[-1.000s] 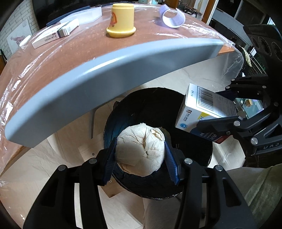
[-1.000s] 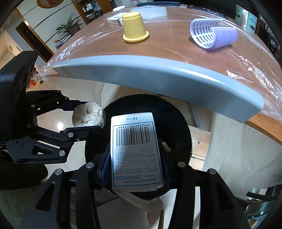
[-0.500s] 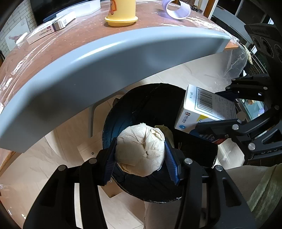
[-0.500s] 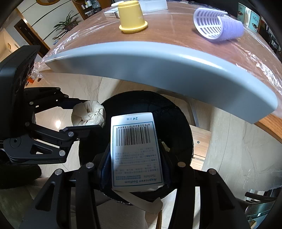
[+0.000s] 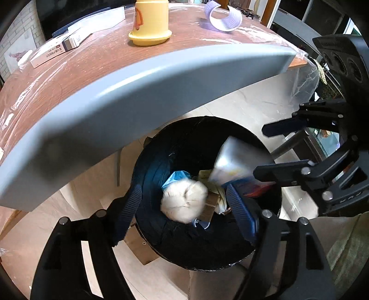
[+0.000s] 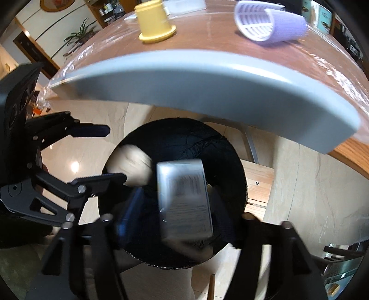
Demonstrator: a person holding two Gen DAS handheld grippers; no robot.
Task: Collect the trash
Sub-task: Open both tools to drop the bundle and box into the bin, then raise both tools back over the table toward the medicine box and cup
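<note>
My left gripper (image 5: 184,203) and right gripper (image 6: 182,214) hang over the black bin (image 5: 161,240), fingers spread apart and holding nothing. The paper wad (image 5: 184,200) and medicine box (image 6: 184,198), blurred, are inside the bin's mouth, free of the fingers. Beyond, the table (image 5: 138,92) carries a yellow cup (image 5: 150,23).

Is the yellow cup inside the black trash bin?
No, the yellow cup stands upside down on the table, above the black trash bin.
</note>
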